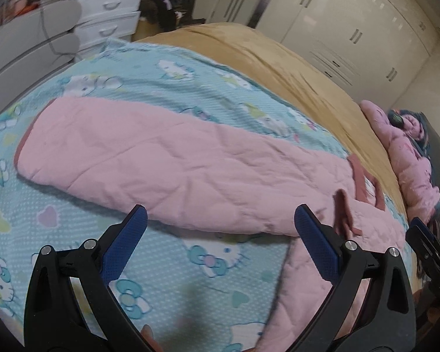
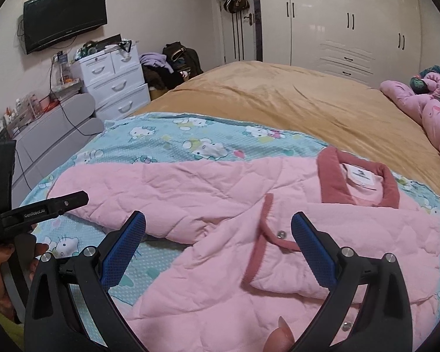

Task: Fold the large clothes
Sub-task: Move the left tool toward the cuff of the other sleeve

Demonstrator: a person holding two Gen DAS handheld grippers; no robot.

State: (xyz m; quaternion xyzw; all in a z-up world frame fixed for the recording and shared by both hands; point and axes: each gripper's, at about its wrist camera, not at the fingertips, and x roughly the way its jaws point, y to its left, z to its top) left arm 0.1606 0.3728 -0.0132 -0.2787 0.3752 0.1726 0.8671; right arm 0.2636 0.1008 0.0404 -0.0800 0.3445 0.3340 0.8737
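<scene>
A pink quilted jacket (image 2: 220, 220) with dark pink trim lies on a blue cartoon-print sheet (image 2: 167, 143) on the bed. Its collar (image 2: 358, 182) is at the right, and one sleeve (image 1: 149, 158) stretches out to the left. My left gripper (image 1: 220, 231) is open and empty, above the sheet beside the sleeve's near edge. My right gripper (image 2: 218, 234) is open and empty, above the jacket's front near a snap button (image 2: 281, 234). The left gripper's body (image 2: 35, 211) shows at the left of the right wrist view.
A tan bedspread (image 2: 293, 99) covers the far half of the bed. A crumpled pink duvet (image 2: 431, 111) lies at the right edge. White drawers (image 2: 114, 82), a grey cabinet (image 2: 52, 135), a wall TV (image 2: 64, 14) and white wardrobes (image 2: 352, 23) surround the bed.
</scene>
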